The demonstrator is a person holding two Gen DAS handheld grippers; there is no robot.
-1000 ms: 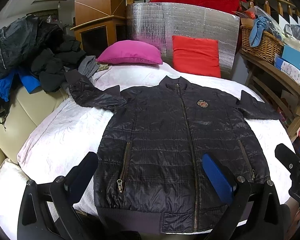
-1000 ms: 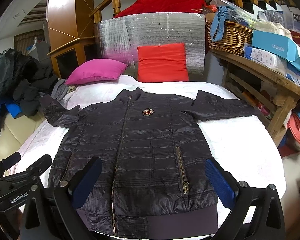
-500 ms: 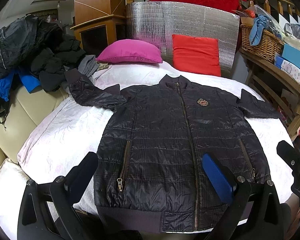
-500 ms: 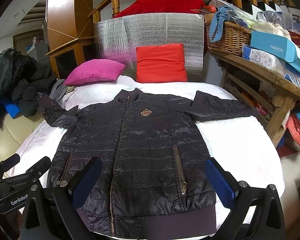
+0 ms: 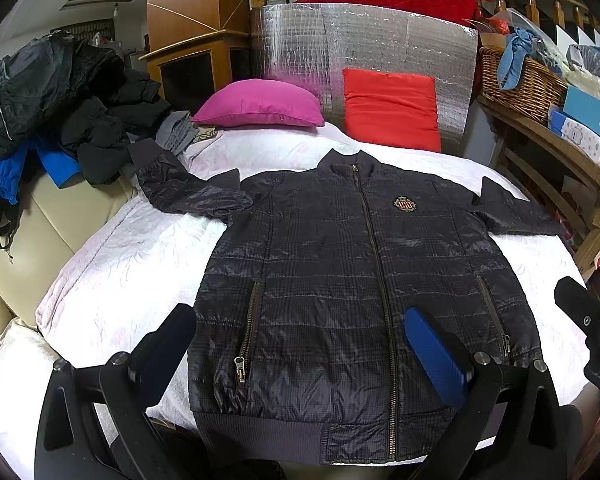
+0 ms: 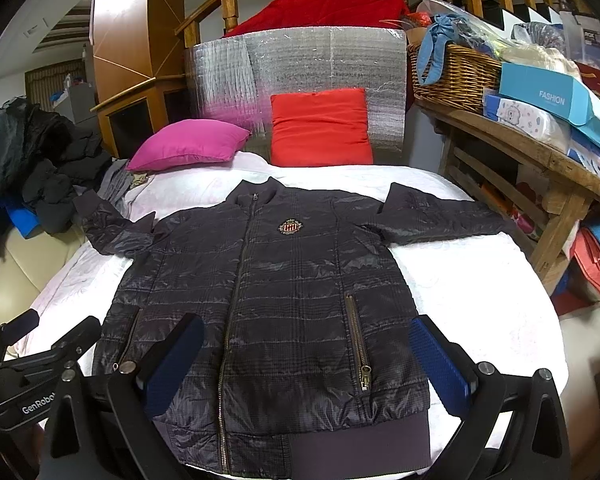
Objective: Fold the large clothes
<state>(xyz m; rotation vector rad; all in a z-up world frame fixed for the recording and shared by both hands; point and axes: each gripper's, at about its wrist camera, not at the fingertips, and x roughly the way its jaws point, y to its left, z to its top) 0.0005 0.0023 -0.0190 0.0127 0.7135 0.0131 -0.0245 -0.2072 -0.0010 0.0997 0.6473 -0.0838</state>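
A dark quilted jacket (image 5: 340, 272) (image 6: 284, 292) lies flat and face up on the white bedcover (image 5: 120, 264) (image 6: 472, 292), zipped, sleeves spread to both sides, hem toward me. My left gripper (image 5: 300, 348) hovers open above the hem's left half, nothing between its fingers. My right gripper (image 6: 304, 360) is open too, above the hem's right half, holding nothing. The left gripper's body shows at the lower left of the right wrist view, and the right gripper's at the right edge of the left wrist view.
A magenta pillow (image 5: 260, 104) and a red cushion (image 5: 392, 108) rest at the bed's far end against a silver foil panel (image 5: 360, 44). A heap of dark clothes (image 5: 60, 100) lies on the cream sofa at left. A wooden bench (image 6: 540, 156) with a basket and boxes stands at right.
Both grippers have drawn back and risen slightly, so the jacket sits a little farther in each view. The jacket has not moved.
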